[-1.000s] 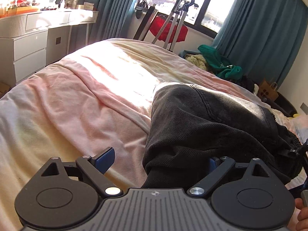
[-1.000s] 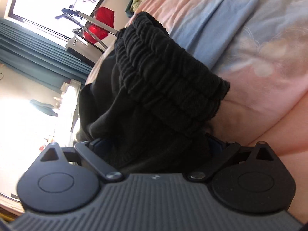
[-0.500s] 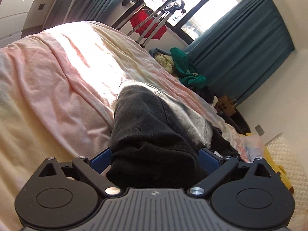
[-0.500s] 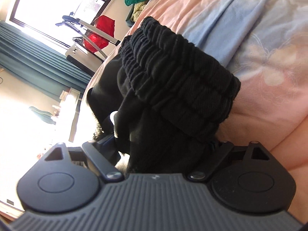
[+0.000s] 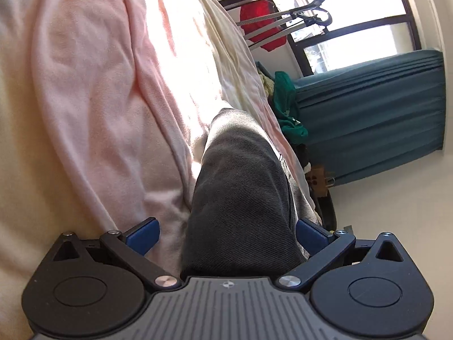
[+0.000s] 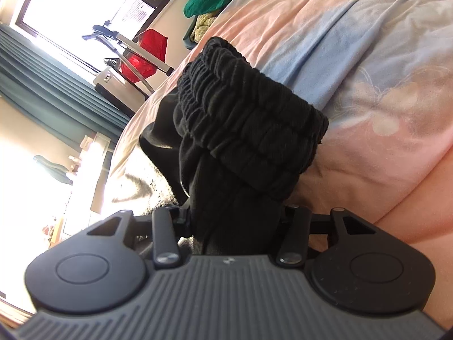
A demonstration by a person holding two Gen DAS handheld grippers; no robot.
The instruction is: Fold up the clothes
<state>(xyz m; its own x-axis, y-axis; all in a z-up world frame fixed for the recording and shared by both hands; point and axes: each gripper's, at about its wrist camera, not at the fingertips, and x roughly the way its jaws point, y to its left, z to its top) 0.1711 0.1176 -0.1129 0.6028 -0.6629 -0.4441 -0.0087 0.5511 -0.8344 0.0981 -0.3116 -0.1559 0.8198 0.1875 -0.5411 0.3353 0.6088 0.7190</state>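
I am holding my left gripper with its blue pads spread wide; a fold of dark grey trousers is lying between them, and the left pad is standing clear of the cloth. The trousers are lying on a pink bedspread. My right gripper has just been closing, and its jaws are pinching the black fabric below the gathered waistband.
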